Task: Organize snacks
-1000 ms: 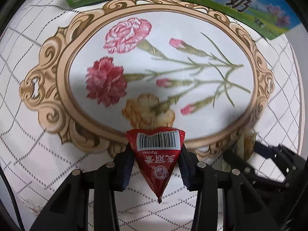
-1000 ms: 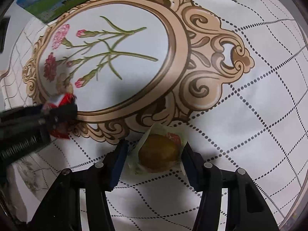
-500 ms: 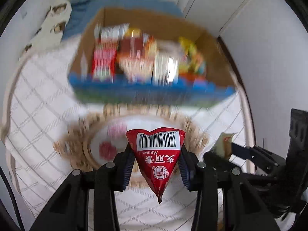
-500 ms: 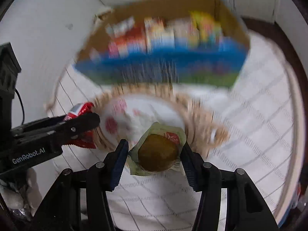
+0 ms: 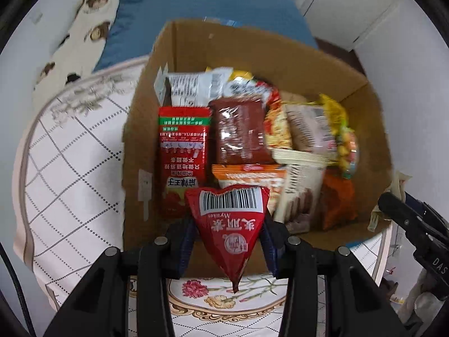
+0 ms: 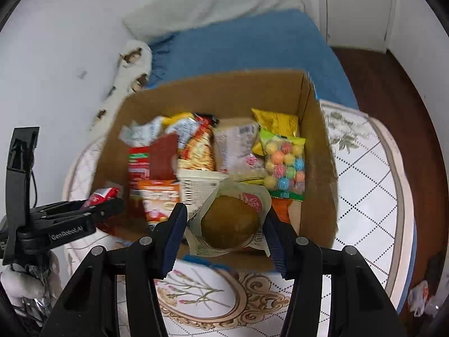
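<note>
Both claws have risen off the flowered cloth and swung toward the cardboard box (image 5: 280, 64), which a second ago showed only as a printed edge at the top of either view. Left claw (image 5: 228, 233) is clamped on a red triangular sachet (image 5: 231, 224), its barcode end up and its sealed point hanging below the pads. Right claw (image 6: 226, 227) grips a round brown cake in a clear wrapper (image 6: 230, 221), pads pressing the wrapper's two sides. Each packet hangs over the near wall of the box, not yet inside.

Both look light. The sachet's glossy film seems slick and puffy, so a hold across its broad middle, as now, suits it better than the narrow tip. The cake is probably soft and easily crushed; a gentle squeeze at the wrapper's edges would spare it.

Inside the box, crinkly foil and plastic packets (image 6: 196, 151) stand packed in rows: a flat red pack (image 5: 182, 157), a dark red pouch (image 5: 238, 132), a see-through bag of coloured candy balls (image 6: 286, 165). Box walls are plain corrugated brown. Beneath lies the white quilted surface (image 6: 364, 196) with dotted lattice and a gilt floral medallion.
</note>
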The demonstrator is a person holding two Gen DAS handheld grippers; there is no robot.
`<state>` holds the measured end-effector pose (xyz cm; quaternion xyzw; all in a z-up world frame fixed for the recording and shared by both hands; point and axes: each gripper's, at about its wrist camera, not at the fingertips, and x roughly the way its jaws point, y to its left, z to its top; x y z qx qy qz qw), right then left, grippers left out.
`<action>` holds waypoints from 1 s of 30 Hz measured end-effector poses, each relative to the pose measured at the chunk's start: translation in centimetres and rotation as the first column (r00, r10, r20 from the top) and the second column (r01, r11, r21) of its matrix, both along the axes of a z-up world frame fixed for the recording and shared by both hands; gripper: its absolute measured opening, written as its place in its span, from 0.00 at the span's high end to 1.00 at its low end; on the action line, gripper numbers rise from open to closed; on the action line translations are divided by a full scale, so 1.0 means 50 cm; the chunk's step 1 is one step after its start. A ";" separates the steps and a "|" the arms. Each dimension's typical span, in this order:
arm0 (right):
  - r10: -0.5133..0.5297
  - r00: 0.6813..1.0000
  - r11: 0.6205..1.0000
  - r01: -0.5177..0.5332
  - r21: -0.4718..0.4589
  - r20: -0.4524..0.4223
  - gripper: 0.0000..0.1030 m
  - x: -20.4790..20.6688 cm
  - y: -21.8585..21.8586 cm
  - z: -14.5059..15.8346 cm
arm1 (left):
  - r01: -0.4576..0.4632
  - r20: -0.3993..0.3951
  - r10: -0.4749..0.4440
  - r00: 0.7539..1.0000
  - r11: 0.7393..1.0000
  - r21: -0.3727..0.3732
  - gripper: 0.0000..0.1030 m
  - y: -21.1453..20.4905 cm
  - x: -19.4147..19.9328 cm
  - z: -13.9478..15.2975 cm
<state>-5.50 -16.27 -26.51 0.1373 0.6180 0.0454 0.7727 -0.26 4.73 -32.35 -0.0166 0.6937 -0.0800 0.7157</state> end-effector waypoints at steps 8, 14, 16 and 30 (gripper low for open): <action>-0.003 0.989 1.000 0.006 0.019 -0.148 0.16 0.029 0.005 -0.112 | -0.017 -0.086 0.020 0.996 0.999 0.029 0.53 0.005 0.015 -0.074; -0.013 0.985 0.998 0.003 -0.055 -0.172 0.07 0.030 -0.003 -0.118 | 0.021 -0.055 -0.018 0.998 0.999 0.049 0.29 -0.025 0.008 -0.081; -0.017 0.986 0.995 0.001 -0.096 -0.168 0.07 0.028 -0.005 -0.116 | 0.025 -0.041 -0.022 0.999 0.998 0.053 0.23 -0.032 0.004 -0.081; -0.043 0.994 0.978 0.022 -0.208 -0.097 0.04 0.013 -0.022 -0.062 | 0.058 0.081 -0.069 0.994 0.989 0.133 0.06 -0.076 -0.016 -0.005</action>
